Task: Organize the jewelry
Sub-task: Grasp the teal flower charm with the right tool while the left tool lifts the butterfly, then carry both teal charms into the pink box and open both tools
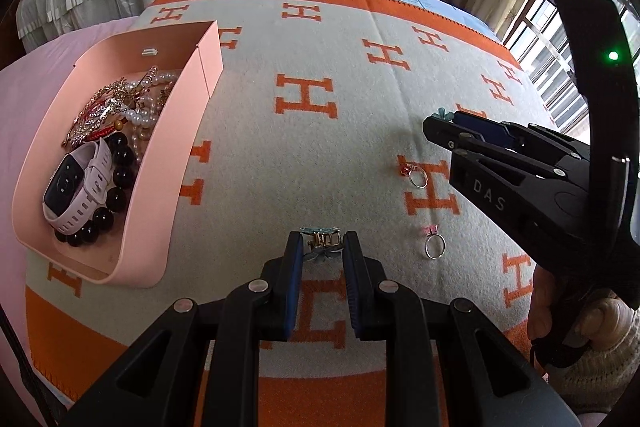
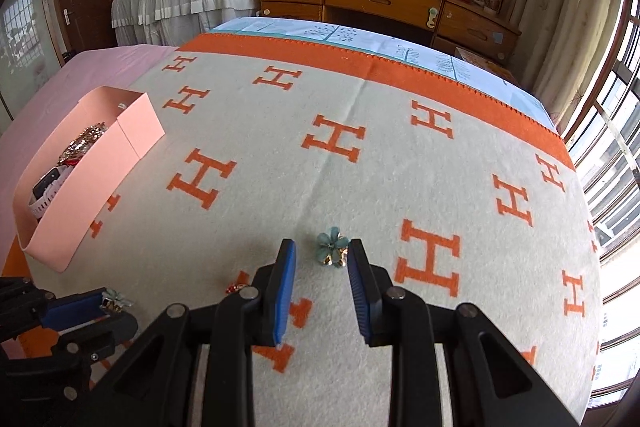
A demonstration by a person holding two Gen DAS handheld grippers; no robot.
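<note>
On the bed's cream blanket (image 1: 320,155) patterned with orange H letters, our left gripper (image 1: 322,247) pinches a small gold ring topped with a pale blue flower (image 1: 320,241) between its blue pads. Our right gripper (image 2: 322,253) has its jaws spread around a second blue-flower gold ring (image 2: 332,250), whose right side lies against the right pad (image 2: 358,267). Two thin silver rings, one red-stoned (image 1: 414,175) and one pink-stoned (image 1: 434,245), lie on the blanket between the grippers, well apart from the pink open box (image 1: 160,187) holding pearls, dark beads and a white-strapped watch (image 1: 78,187).
</note>
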